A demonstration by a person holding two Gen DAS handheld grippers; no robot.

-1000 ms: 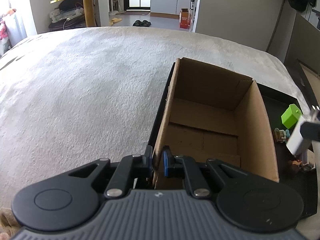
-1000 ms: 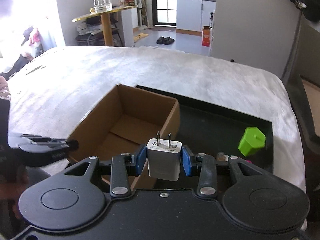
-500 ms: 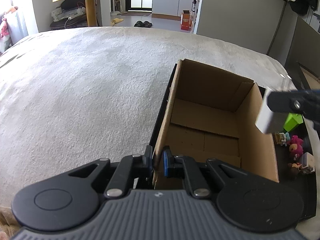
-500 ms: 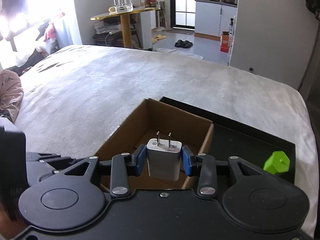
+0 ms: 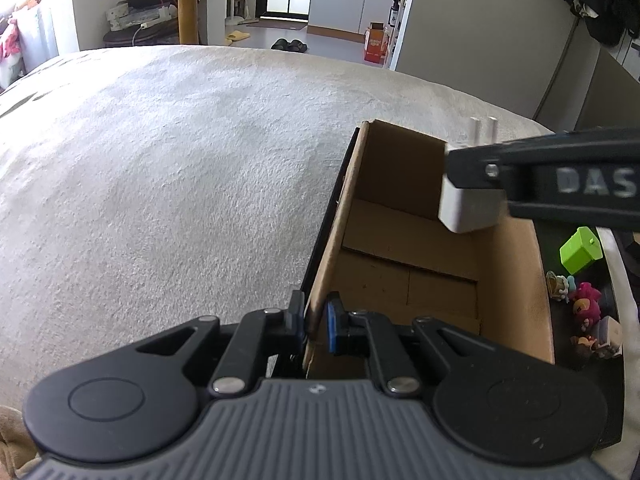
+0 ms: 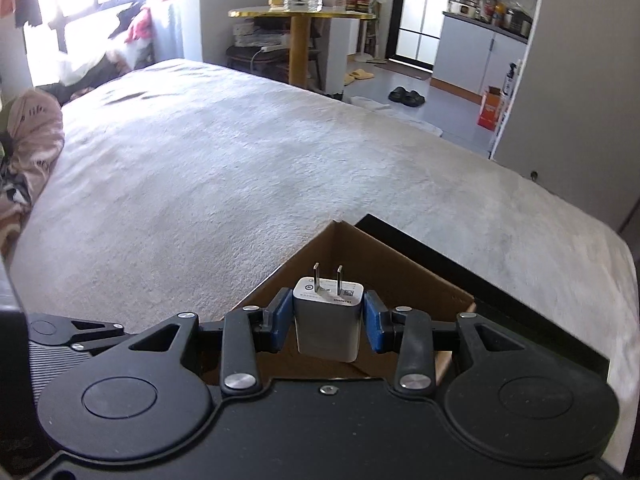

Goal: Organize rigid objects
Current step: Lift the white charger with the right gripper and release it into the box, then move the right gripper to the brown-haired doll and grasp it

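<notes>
**Charger held over the open box**

Low in the frame, the left gripper (image 5: 314,322) pinches the near-left wall of the cardboard box (image 5: 420,264). The right gripper (image 6: 328,320) clamps a white wall charger (image 6: 327,322), prongs up, above the box's open interior at right of centre. Right of the box, a green block (image 5: 581,250) and small figurines (image 5: 584,312) lie on the black tray (image 5: 614,420). Beyond spreads the pale bedspread (image 5: 180,168).

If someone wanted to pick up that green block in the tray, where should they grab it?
A guess: grip the green block across two opposite flat sides, coming from above. It lies tilted in the black tray, with the box wall close on one side and small toys just nearer, so a sideways approach looks crowded.
</notes>
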